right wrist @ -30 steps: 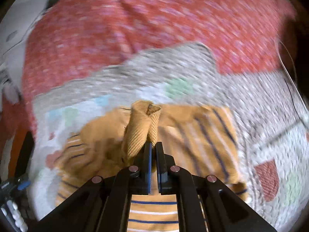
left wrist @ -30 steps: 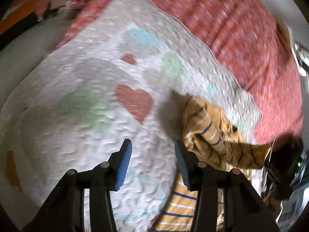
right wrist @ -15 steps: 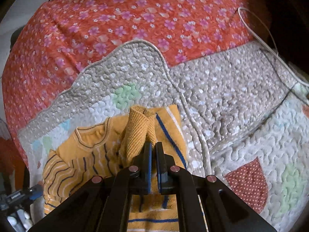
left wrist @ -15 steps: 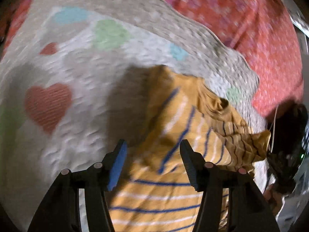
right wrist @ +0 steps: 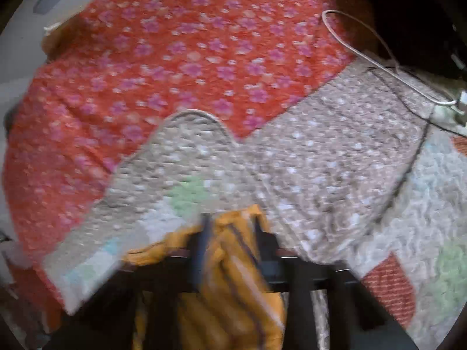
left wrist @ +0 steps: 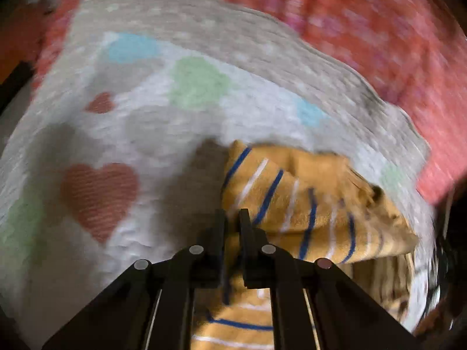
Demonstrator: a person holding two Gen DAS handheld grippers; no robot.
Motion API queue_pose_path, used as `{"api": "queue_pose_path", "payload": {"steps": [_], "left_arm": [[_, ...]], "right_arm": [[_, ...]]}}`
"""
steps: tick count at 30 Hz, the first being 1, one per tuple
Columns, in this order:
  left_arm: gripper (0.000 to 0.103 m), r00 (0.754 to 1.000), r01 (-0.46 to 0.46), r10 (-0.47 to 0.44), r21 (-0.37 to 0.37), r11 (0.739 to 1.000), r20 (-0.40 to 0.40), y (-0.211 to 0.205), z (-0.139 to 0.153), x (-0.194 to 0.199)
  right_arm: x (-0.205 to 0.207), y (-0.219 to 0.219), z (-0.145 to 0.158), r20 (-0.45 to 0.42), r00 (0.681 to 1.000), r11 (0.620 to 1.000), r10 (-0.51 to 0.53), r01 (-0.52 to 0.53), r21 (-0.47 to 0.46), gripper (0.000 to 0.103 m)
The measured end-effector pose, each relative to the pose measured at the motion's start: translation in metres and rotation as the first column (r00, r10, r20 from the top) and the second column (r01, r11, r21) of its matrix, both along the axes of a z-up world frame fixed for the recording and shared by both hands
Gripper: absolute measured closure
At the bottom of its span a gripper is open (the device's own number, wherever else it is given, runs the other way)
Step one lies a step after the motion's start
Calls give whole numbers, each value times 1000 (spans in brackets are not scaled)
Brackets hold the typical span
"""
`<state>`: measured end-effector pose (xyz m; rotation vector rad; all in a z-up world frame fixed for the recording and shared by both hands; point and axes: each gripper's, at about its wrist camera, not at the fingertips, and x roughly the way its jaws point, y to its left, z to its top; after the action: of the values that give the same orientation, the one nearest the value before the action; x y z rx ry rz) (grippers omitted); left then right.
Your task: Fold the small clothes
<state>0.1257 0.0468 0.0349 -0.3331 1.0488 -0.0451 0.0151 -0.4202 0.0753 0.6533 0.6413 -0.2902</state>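
Observation:
A small mustard-yellow top with blue and white stripes lies partly folded on a white quilt with coloured hearts. My left gripper is shut on the left edge of the top. In the right wrist view, blurred by motion, my right gripper has its jaws apart, and the striped top lies between and below them.
A red floral bedspread lies beyond the quilt's wavy grey border. A white cable loops at the far right of the bed. A dark object sits at the top right corner.
My left gripper went from open over the quilt to shut on the top's edge. My right gripper, which held a bunched fold of the top, has opened and let it go.

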Motion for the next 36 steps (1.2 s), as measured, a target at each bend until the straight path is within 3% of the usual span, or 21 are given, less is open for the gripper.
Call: {"api": "queue_pose_path", "payload": {"steps": [5, 8, 10, 11, 14, 15, 16, 18, 19, 20, 21, 23, 25, 28, 32, 34, 36], "left_arm": [[95, 998, -55, 55, -37, 998, -2, 23, 0, 4], [94, 1000, -26, 27, -29, 999, 16, 20, 5, 2], [92, 1000, 11, -10, -29, 1000, 21, 14, 7, 1], [92, 1000, 21, -20, -30, 999, 21, 13, 8, 0], [92, 999, 43, -43, -37, 998, 7, 10, 7, 1], [91, 999, 43, -43, -41, 998, 3, 10, 6, 2], [91, 999, 41, -41, -47, 998, -4, 12, 5, 2], [91, 999, 33, -34, -66, 997, -18, 15, 3, 3], [91, 999, 27, -29, -83, 996, -27, 18, 2, 4], [91, 999, 21, -24, -98, 995, -34, 20, 1, 5], [91, 999, 17, -21, -107, 994, -38, 22, 1, 5], [91, 999, 11, -16, -125, 992, -40, 26, 2, 4], [91, 999, 0, -5, -144, 990, -33, 33, 7, 2], [88, 1000, -25, 21, -176, 984, -22, 45, 13, -1], [86, 999, -51, 50, -230, 972, -11, 62, 19, -8], [83, 998, -60, 60, -251, 966, -10, 69, 20, -10], [82, 997, -73, 74, -250, 966, -6, 74, 21, -12]], "right_arm": [[11, 32, 4, -8, 981, 976, 196, -196, -96, 51], [21, 73, 5, -63, 932, 899, 357, -361, -249, 51], [28, 103, 1, -156, 888, 789, 433, -457, -410, 51], [31, 117, -1, -206, 857, 713, 472, -509, -482, 51], [42, 156, -18, -384, 744, 410, 547, -638, -651, 51], [46, 169, -30, -460, 685, 289, 565, -687, -667, 51], [47, 173, -39, -509, 647, 227, 567, -717, -659, 51], [53, 180, -55, -595, 575, 148, 561, -778, -611, 51], [55, 180, -58, -617, 561, 139, 552, -791, -595, 55], [59, 178, -57, -622, 559, 165, 549, -802, -575, 81], [65, 172, -49, -621, 570, 258, 539, -813, -522, 96], [67, 159, -22, -571, 613, 412, 546, -790, -454, 97], [61, 152, 12, -514, 623, 497, 590, -781, -378, 97], [48, 149, 71, -415, 584, 554, 698, -807, -205, 97], [39, 147, 130, -264, 500, 521, 825, -853, 14, 97], [42, 143, 138, -306, 507, 536, 806, -844, 15, 96], [47, 136, 117, -473, 558, 599, 682, -797, -76, 91]]}}
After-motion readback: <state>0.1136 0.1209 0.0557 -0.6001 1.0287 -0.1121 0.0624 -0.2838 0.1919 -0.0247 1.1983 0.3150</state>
